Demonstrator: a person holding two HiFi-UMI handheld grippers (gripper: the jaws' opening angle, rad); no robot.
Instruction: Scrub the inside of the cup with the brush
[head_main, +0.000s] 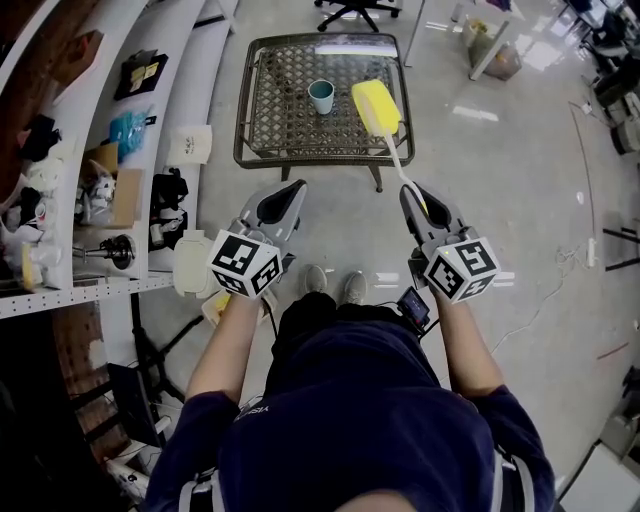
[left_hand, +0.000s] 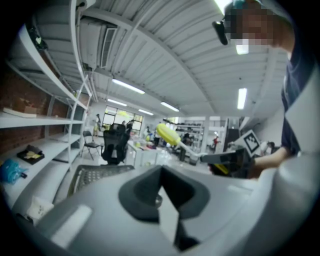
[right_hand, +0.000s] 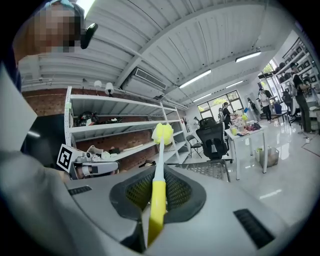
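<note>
A teal cup (head_main: 321, 96) stands upright on the mesh top of a low metal table (head_main: 270, 110). A brush with a yellow sponge head (head_main: 375, 105) and a white stem hangs over the table's right side, just right of the cup. My right gripper (head_main: 410, 192) is shut on its yellow handle (right_hand: 156, 207), and the brush head (right_hand: 162, 133) points away from me. My left gripper (head_main: 290, 190) is shut with nothing in it, level with the right one and short of the table. In the left gripper view the brush head (left_hand: 167, 134) shows beyond the shut jaws.
White shelves (head_main: 110, 150) with boxes and clutter run along the left. Behind the table are an office chair (head_main: 355, 10) and a white desk (head_main: 490, 45). The person's shoes (head_main: 335, 287) stand on the grey floor in front of the table.
</note>
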